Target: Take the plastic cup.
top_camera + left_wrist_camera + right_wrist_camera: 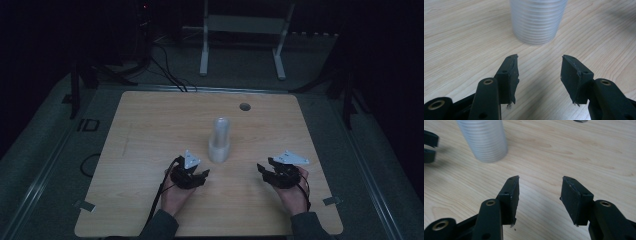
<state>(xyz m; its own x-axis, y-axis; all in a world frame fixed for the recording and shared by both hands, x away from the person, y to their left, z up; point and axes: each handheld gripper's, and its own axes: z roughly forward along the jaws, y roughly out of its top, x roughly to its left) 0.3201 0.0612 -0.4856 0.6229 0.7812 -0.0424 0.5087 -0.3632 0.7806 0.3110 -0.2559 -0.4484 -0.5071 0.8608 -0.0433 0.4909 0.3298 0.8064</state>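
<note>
A ribbed, translucent stack of plastic cups point(219, 142) stands upright near the middle of the wooden table point(150, 125). My left gripper point(202, 175) rests low just left of the stack, jaws apart and pointing at it. From the left gripper view the cups point(536, 22) rise right ahead of that open gripper point(539, 66), with bare wood between its pads. My right gripper point(263, 169) hovers to the right of the stack, open and holding nothing. The right gripper view has the cups point(484, 140) ahead and to the left of its gripper point(540, 186), with the left gripper's jaws at the far left edge.
A small round hole point(244, 106) is in the table behind the cups. A white frame stand point(245, 25) and black cables point(165, 70) lie on the floor beyond the far edge. The table's near edge runs just under the person's sleeves.
</note>
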